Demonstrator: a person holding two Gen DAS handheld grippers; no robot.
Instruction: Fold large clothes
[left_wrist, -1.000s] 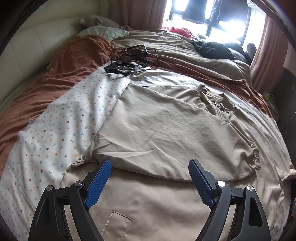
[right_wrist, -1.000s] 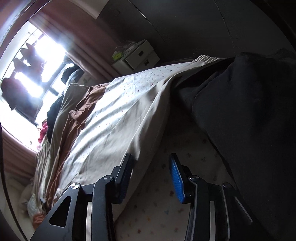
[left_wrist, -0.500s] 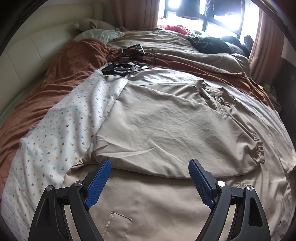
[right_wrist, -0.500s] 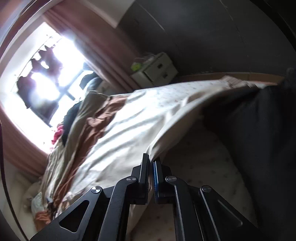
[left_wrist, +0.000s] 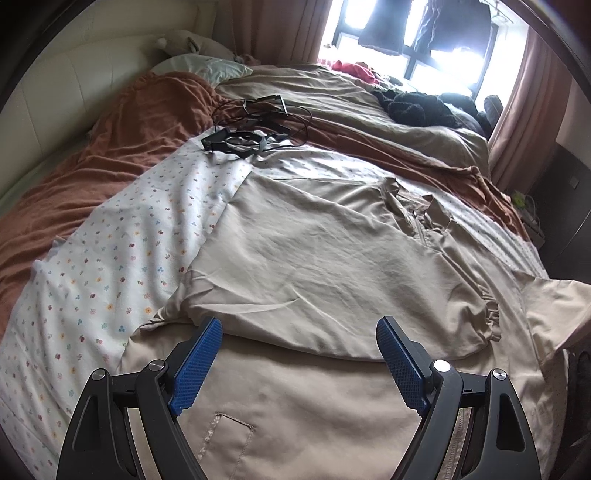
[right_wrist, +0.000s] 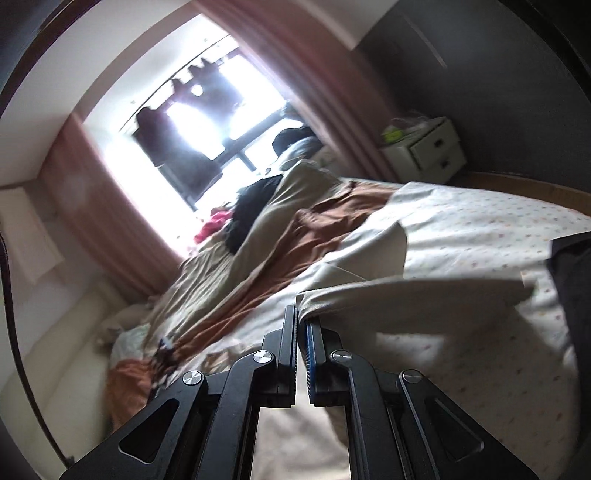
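A large beige garment (left_wrist: 317, 266) lies spread over the bed, one part folded across its middle, a zip near its collar and a ruffled cuff at the right. My left gripper (left_wrist: 299, 343) hovers open just above the folded edge, nothing between its blue pads. At the far right of the left wrist view a flap of the garment (left_wrist: 550, 306) is raised off the bed. In the right wrist view my right gripper (right_wrist: 301, 323) is shut on the beige garment's edge (right_wrist: 399, 291), lifting it above the floral sheet. That view is blurred.
A floral sheet (left_wrist: 110, 258) and a rust blanket (left_wrist: 122, 133) cover the bed. Black frames and cables (left_wrist: 251, 125) lie at its middle back, dark clothes (left_wrist: 417, 107) near the window. A white bedside drawer unit (right_wrist: 428, 147) stands by the dark wall. A dark shape (right_wrist: 576, 295) fills the right edge.
My right gripper closed on the garment's edge and rose with it, rolling toward level. A raised flap has appeared at the right of the left wrist view. The left gripper stayed open in place.
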